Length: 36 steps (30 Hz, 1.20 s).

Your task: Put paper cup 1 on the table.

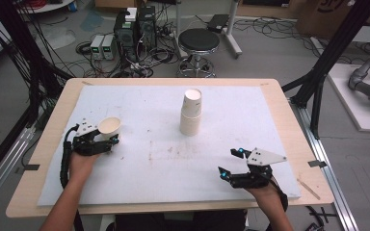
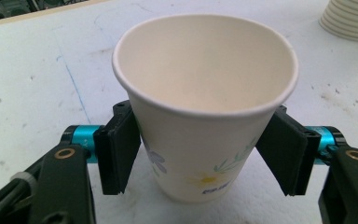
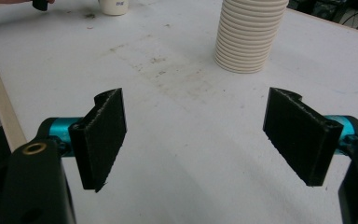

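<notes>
Black foam pads of the right gripper [image 1: 232,163] stand wide apart w/ nothing between them at the near right of the white table sheet [image 1: 149,168], hand resting by the near edge. At mid-left, the left gripper [image 1: 110,140] is clamped on a single paper cup [image 2: 205,107], upright on the sheet w/ a flower print on its side, pads [image 2: 117,154] pressing both walls. Farther back, approx. centre, a stack of paper cups [image 1: 191,112] stands upright, well apart from both tools; beyond the table's far edge, a black stool [image 1: 199,41] on the floor.
</notes>
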{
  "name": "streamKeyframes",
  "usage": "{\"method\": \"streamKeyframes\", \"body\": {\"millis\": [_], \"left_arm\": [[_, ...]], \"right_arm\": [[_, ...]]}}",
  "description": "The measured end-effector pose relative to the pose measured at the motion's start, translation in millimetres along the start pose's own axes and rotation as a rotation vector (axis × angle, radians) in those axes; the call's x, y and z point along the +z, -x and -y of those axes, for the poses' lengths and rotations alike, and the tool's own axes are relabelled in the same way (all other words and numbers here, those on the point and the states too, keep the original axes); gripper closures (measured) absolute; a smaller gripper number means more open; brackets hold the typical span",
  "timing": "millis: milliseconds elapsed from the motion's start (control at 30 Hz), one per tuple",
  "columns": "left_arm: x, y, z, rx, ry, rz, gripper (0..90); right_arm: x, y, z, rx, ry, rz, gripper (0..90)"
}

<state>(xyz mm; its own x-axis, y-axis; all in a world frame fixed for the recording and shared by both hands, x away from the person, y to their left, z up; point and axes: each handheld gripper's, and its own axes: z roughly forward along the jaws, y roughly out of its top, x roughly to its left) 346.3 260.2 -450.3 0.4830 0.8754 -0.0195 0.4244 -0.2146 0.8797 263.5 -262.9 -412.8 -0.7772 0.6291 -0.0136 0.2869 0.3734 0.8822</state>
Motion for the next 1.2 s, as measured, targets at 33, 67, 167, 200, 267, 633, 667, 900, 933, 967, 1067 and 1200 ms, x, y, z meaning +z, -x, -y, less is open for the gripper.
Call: {"method": "streamKeyframes", "body": {"millis": [33, 67, 167, 200, 267, 633, 667, 900, 933, 967, 1067, 1200], "left_arm": [[-0.9, 0.0, 1.9, -0.003, 0.002, -0.002, 32.6], [-1.9, -0.4, 3.7, -0.004, 0.001, -0.003, 32.3], [-2.6, -1.8, 7.6, -0.022, -0.011, -0.001, 30.3], [-2.7, -2.3, 8.9, -0.027, -0.009, 0.004, 29.3], [-5.1, -3.3, 10.4, -0.051, 0.0, 0.001, 21.1], [-47.6, 0.2, 1.0, -0.093, 0.177, -0.027, 17.9], [-53.1, 1.8, -2.9, -0.084, 0.201, -0.029, 17.9], [-70.1, 19.6, -21.7, -0.08, 0.386, 0.126, 15.5], [-69.7, 22.5, -22.8, -0.079, 0.395, 0.148, 15.5], [-69.1, 26.2, -24.3, -0.075, 0.403, 0.175, 15.5], [-65.0, 37.8, -27.6, -0.041, 0.4, 0.235, 15.5], [-58.7, 45.5, -27.3, -0.025, 0.379, 0.266, 15.5]], "right_arm": [[-0.3, -0.2, 0.0, 0.003, 0.001, -0.002, 21.8], [-0.5, 0.3, 0.0, -0.002, 0.004, 0.0, 21.8], [-0.5, 0.7, -0.4, -0.004, 0.006, 0.003, 21.8], [-0.4, 0.9, -0.5, -0.006, 0.007, 0.002, 21.8], [-0.4, 0.5, -0.6, 0.002, 0.006, 0.001, 21.8], [-3.8, 3.5, 1.0, 0.01, 0.009, 0.016, 21.8], [-4.0, 3.3, 1.1, 0.018, 0.007, 0.016, 21.8], [-1.5, 5.7, 2.9, 0.018, 0.003, 0.047, 21.7], [-1.9, 6.1, 2.9, 0.023, 0.002, 0.05, 21.8], [-2.1, 6.7, 2.9, 0.023, 0.005, 0.051, 21.8], [-3.4, 8.5, 2.2, 0.034, 0.017, 0.059, 21.7], [-4.3, 11.2, 2.6, 0.032, 0.02, 0.065, 21.8]]}}
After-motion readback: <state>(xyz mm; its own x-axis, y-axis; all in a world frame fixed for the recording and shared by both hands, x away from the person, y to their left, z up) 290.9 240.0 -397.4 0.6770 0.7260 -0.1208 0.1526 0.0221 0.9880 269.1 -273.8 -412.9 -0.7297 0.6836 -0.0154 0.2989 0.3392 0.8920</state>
